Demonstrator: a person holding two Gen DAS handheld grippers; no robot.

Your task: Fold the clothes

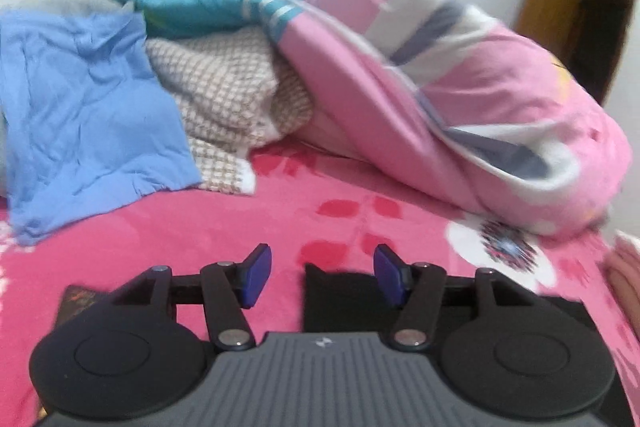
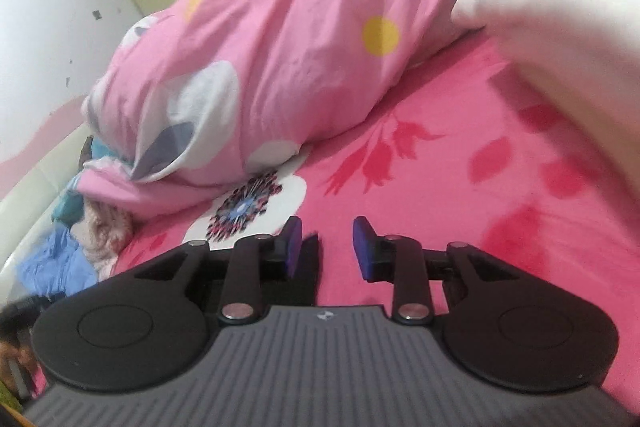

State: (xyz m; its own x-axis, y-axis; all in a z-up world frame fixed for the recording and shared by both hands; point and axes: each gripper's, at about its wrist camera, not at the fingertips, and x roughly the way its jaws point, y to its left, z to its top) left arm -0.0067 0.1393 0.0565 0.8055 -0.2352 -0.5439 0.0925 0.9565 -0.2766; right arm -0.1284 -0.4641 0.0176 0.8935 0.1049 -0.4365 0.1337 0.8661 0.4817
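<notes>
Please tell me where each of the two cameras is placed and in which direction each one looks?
Left wrist: sits on the left hand-held gripper, low over the pink bedsheet, facing the blue garment, checked blanket and pink quilt; only its open fingers show.
Right wrist: sits on the right hand-held gripper, tilted, facing the pink quilt and a blurred white cloth; its open fingers show.
Shared: pink quilt, bedsheet flower print, blue garment.

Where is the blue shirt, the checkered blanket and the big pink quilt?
blue shirt (image 1: 88,115), left wrist view, middle of its wrinkled front.
checkered blanket (image 1: 224,87), left wrist view, top of the folded pile.
big pink quilt (image 2: 280,39), right wrist view, middle of its rolled side.
</notes>
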